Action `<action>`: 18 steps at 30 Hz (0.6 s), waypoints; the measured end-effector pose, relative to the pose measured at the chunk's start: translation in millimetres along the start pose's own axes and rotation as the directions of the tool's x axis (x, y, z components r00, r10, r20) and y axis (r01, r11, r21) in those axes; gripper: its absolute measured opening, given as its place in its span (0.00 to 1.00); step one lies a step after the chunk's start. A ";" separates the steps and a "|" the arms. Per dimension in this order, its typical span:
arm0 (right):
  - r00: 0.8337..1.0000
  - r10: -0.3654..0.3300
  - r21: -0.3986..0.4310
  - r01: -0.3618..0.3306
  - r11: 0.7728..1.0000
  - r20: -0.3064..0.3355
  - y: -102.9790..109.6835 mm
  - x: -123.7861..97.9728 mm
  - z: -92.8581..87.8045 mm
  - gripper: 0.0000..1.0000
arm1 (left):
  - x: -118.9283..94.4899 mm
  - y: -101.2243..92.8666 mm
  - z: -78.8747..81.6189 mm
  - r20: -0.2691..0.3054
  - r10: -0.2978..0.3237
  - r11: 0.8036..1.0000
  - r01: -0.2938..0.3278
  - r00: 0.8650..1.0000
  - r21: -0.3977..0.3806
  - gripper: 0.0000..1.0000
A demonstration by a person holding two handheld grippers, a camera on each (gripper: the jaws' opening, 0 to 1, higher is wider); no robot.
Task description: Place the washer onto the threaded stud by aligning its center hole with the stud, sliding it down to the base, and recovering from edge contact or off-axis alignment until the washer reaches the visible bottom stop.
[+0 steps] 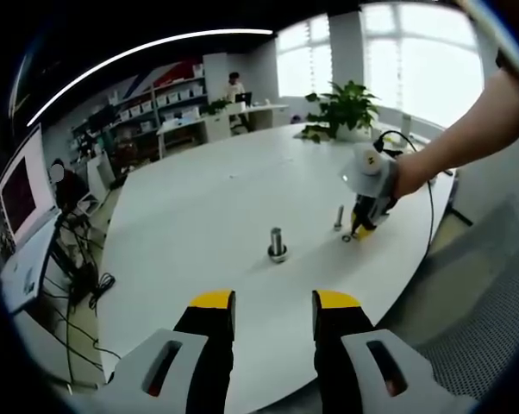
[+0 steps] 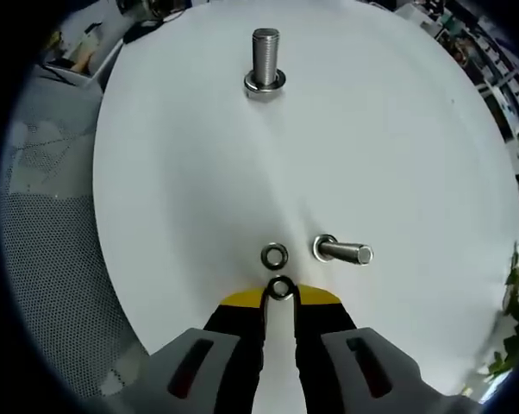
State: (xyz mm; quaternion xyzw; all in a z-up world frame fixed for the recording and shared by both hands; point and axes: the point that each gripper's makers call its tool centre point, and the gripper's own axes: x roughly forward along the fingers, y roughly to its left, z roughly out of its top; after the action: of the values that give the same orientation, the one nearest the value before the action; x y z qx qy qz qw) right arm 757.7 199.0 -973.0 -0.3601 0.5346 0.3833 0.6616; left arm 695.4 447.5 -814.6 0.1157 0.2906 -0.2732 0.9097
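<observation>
Right gripper (image 2: 280,291) is down at the table (image 2: 397,129). Its yellow-tipped jaws are nearly together, pinching a small washer (image 2: 281,287) by its edge right at the tips. The hole is visible and the washer looks roughly flat to the view. A second washer (image 2: 274,255) lies flat on the table just ahead of the held one. The smaller threaded stud (image 2: 343,252) stands just beside that loose washer, on its own base; in this view it appears to lean sideways, likely lens distortion. A larger stud (image 2: 265,59) stands well beyond, at the far side of the table from the loose washer, already with a ring at its base.

In the left gripper view, the left gripper (image 1: 273,309) hangs above the table edge with jaws apart and holding nothing, well short of the larger stud (image 1: 277,243). The right gripper (image 1: 364,226) sits just beside the smaller stud (image 1: 338,216), with a person's hand on it.

Step in hand, as I judge it: the washer is gripped and not yet on a stud.

- Lift it clear of the loose washer and carry it over the smaller stud top.
- Keep the washer level so the hole is square to the stud axis.
- Centre first, then lower.
- If the rim catches on the threads, back up a little, re-level and retry; don't push.
- Edge grip is thin, so keep the squeeze steady and release only once the washer is at the base.
</observation>
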 end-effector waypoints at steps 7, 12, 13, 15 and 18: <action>1.000 -0.002 0.024 0.002 1.000 0.011 -2.1 -0.2 -4.0 0.13 | 0.4 -0.3 -0.2 -0.001 -0.003 1.000 0.003 1.000 0.001 0.34; 1.000 0.001 0.051 -0.002 0.999 0.031 -4.8 -6.2 -3.1 0.13 | 0.5 -0.4 -0.2 -0.002 -0.004 1.000 0.004 1.000 0.001 0.34; 0.999 0.004 0.055 -0.005 0.998 0.034 -4.4 -7.1 -2.8 0.13 | 0.4 -0.4 0.0 0.000 -0.003 1.000 0.003 1.000 0.000 0.34; 0.999 0.001 0.056 -0.003 0.998 0.041 -3.8 -10.0 -2.8 0.13 | 0.4 -0.3 -0.2 -0.002 -0.003 1.000 0.003 1.000 -0.001 0.34; 0.999 0.003 0.059 -0.006 0.998 0.046 -3.3 -12.7 -4.7 0.13 | 0.4 -0.3 0.0 -0.001 -0.004 1.000 0.004 1.000 -0.002 0.34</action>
State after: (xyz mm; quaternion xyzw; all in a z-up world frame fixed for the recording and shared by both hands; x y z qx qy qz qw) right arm 756.8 191.8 -961.1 -0.3302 0.5311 0.3767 0.6833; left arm 695.5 447.1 -814.9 0.1143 0.2914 -0.2745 0.9092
